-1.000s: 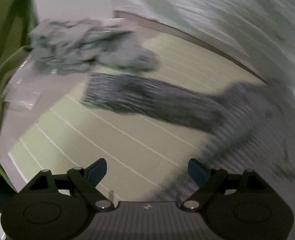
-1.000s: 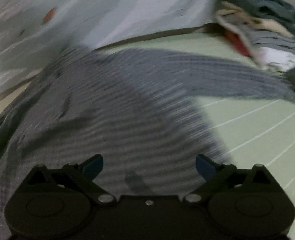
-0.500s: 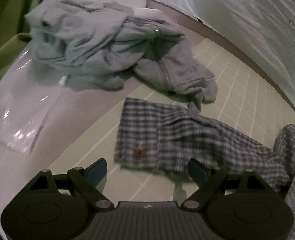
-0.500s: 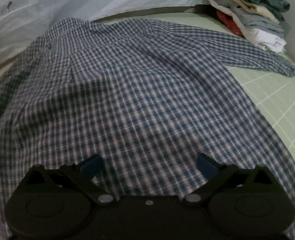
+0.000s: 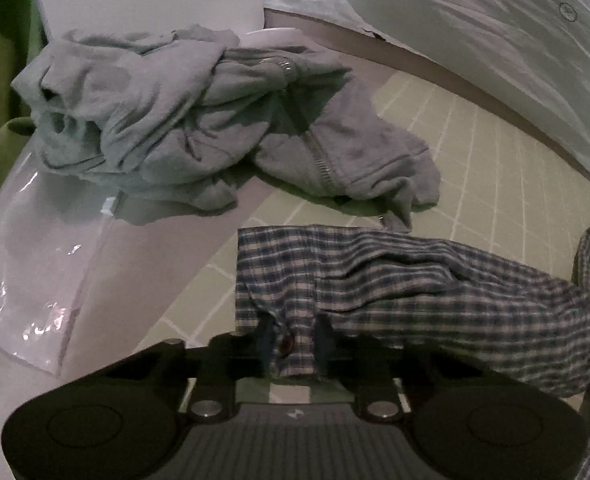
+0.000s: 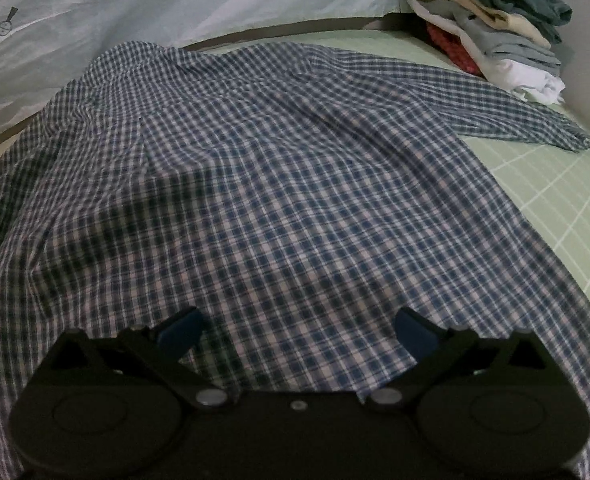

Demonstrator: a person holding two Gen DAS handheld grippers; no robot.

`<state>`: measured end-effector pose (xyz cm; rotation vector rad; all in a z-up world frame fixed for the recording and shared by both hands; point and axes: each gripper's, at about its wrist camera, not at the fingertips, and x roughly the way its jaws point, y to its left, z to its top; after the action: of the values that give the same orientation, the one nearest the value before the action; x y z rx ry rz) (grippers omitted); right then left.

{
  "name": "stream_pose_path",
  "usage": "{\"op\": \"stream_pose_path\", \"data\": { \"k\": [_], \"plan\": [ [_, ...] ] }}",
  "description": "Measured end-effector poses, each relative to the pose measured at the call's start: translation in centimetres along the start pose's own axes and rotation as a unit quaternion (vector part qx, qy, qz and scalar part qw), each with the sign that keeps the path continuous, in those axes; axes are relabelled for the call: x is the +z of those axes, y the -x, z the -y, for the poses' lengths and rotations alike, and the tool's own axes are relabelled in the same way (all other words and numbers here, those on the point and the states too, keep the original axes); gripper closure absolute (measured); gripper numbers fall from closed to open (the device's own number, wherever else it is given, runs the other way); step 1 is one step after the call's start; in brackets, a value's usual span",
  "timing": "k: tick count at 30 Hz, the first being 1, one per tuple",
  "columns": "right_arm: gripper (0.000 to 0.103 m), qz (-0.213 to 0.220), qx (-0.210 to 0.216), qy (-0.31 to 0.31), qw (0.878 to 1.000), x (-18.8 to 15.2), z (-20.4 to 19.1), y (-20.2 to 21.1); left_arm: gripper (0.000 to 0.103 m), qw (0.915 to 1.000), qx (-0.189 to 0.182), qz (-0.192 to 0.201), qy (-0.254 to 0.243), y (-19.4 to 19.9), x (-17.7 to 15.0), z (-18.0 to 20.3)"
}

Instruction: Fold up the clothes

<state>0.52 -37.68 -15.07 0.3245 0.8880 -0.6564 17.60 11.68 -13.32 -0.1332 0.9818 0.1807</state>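
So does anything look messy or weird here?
Yes: the grey zip hoodie lies crumpled in a heap, unlike the neat folded stack. The checked shirt is just spread out, its cuff pinched by the left gripper.

Both wrist views look low and close across the plaid shirt [image 6: 279,184].

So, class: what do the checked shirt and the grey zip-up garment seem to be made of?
Checked shirt: thin woven cloth, probably cotton, matte; the check pattern is crisp and it creases sharply. Grey zip-up garment: thicker soft knit, likely fleece, matte; it bunches in rounded folds.
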Motion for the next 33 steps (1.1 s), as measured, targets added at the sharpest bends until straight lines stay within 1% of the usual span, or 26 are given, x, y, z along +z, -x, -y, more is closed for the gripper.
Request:
{"op": "stream_pose_path", "data": {
  "k": [2,4,5,8,10,11,12,13,15,17,18,19,20,23,25,29,32,33],
  "plan": [
    [0.000,0.003,0.001,0.001,1.000,-0.1,0.0,0.0,0.086,0.9998,0.019,0.004,0.000,0.5,-0.1,-0.8],
    [0.000,0.006,0.001,0.001,1.000,-0.2,0.0,0.1,0.086,0.9986,0.051,0.014,0.004,1.2,-0.3,-2.1],
    [0.000,0.007,0.002,0.002,1.000,-0.2,0.0,0.1,0.086,0.9981,0.059,0.017,0.012,1.6,-0.3,-3.1],
    [0.000,0.012,0.003,0.003,1.000,-0.3,0.0,0.1,0.086,0.9965,0.067,0.015,0.046,2.5,-0.5,-5.9],
    [0.000,0.015,0.003,0.003,1.000,-0.4,0.0,0.2,0.086,0.9955,0.081,0.012,0.049,2.5,-0.8,-6.6],
    [0.000,0.016,0.003,0.003,1.000,-0.5,0.0,0.2,0.085,0.9956,0.080,0.010,0.049,2.4,-1.0,-6.7],
    [0.000,0.017,0.003,0.002,1.000,-0.5,0.0,0.2,0.083,0.9957,0.077,0.006,0.052,2.3,-1.0,-6.8],
    [0.000,0.017,0.002,0.002,1.000,-0.5,0.0,0.1,0.077,0.9957,0.073,0.002,0.056,2.1,-1.1,-6.9],
    [0.000,0.016,0.002,0.001,1.000,-0.4,0.0,0.1,0.075,0.9961,0.071,-0.002,0.053,2.1,-1.2,-6.5],
    [0.000,0.014,0.004,0.004,1.000,-0.4,0.0,0.1,0.057,0.9969,0.067,-0.001,0.043,2.2,-1.2,-5.9],
    [0.000,0.012,0.005,0.005,1.000,-0.3,0.0,0.0,0.052,0.9972,0.064,0.005,0.039,2.4,-1.2,-5.4],
    [0.000,0.012,0.007,0.007,1.000,-0.3,0.0,0.0,0.043,0.9975,0.059,0.011,0.039,2.7,-1.2,-5.0],
    [0.000,0.013,0.008,0.008,1.000,-0.3,0.0,0.0,0.037,0.9977,0.053,0.016,0.038,3.0,-1.2,-4.6],
    [0.000,0.012,0.010,0.011,1.000,-0.4,0.0,0.0,0.029,0.9984,0.036,0.030,0.033,3.8,-1.4,-3.3],
    [0.000,0.012,0.012,0.013,1.000,-0.4,0.1,0.0,0.027,0.9988,0.023,0.038,0.018,4.3,-1.6,-2.2],
    [0.000,0.007,0.020,0.024,0.999,0.1,0.0,-0.2,0.026,0.9989,-0.014,0.037,-0.025,4.4,-2.2,0.5],
    [0.000,-0.006,0.039,0.039,0.998,1.5,-0.6,-0.7,0.026,0.9985,-0.020,0.025,-0.044,3.7,-2.4,2.0],
    [0.000,-0.005,0.046,0.042,0.998,2.1,-1.0,-0.8,0.026,0.9983,-0.022,0.021,-0.050,3.5,-2.4,2.5]
  ]
}}
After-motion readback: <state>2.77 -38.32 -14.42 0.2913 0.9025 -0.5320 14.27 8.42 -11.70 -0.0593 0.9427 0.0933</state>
